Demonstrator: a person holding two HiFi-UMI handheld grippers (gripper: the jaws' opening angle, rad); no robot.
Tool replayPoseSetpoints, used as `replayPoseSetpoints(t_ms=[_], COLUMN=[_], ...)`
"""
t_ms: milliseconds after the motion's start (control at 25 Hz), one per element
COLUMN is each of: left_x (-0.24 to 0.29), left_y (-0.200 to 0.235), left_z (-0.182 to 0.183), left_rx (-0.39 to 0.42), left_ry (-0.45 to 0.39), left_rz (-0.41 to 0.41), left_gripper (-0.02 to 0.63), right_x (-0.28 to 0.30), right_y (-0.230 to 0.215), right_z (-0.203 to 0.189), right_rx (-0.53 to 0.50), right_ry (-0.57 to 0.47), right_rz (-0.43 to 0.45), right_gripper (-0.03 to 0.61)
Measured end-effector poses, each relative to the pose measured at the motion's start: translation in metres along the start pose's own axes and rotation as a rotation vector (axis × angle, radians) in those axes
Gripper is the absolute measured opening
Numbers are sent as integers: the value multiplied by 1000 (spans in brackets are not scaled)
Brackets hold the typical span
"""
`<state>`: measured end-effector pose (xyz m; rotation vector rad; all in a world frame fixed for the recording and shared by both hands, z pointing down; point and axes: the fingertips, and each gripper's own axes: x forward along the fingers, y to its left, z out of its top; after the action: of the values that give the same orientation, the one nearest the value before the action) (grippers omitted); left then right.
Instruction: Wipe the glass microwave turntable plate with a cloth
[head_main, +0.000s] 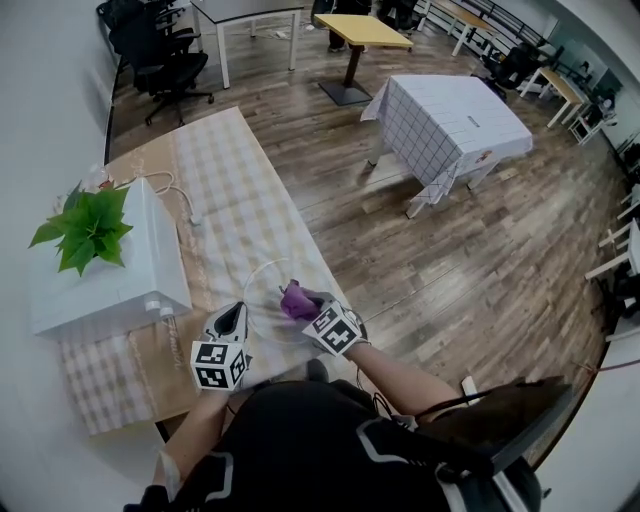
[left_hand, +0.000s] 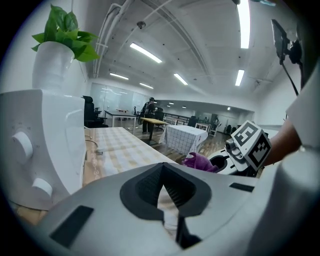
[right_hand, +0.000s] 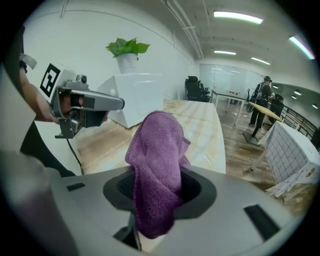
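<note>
**Desk:** How far along is the wipe?

**Photographer:** Early or midway, by my reading. The right gripper (head_main: 303, 300) is clamped on a bunched purple cloth (head_main: 292, 301), which is held over the glass turntable plate (head_main: 265, 290). The left gripper (head_main: 236, 308) has its jaws drawn together on nothing and sits at the plate's near rim. No view shows how much of the glass is clean, so most of the wiping may be left.

**Desk:** And the setting?

**Photographer:** The plate lies flat on a checked tablecloth (head_main: 225, 190) beside a white microwave (head_main: 110, 270) topped by a potted plant (head_main: 88, 225). It's an open office with a wood floor (head_main: 450, 270) and a draped table (head_main: 450, 125) well apart.
</note>
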<state>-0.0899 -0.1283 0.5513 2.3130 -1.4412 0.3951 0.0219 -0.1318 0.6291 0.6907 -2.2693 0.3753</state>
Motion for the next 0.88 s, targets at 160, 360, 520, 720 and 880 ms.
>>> replayPoseSetpoints(t_ms=[160, 360, 520, 720, 880], left_x=[-2, 0, -4, -13, -20], left_y=[-9, -14, -12, -22, -26], left_z=[28, 61, 86, 124, 159], left_rx=[6, 53, 72, 154, 209], left_ry=[-48, -102, -137, -209, -259], left_rz=[-31, -19, 4, -11, -9], left_gripper=[3, 3, 3, 3, 3], right_x=[-22, -58, -74, -101, -120], right_y=[-10, -25, -40, -49, -49], right_z=[38, 94, 121, 153, 185], right_rx=[67, 141, 119, 170, 177], right_ry=[-92, -255, -292, -407, -501], right_rz=[-5, -20, -68, -61, -53], right_gripper=[155, 153, 152, 151, 150])
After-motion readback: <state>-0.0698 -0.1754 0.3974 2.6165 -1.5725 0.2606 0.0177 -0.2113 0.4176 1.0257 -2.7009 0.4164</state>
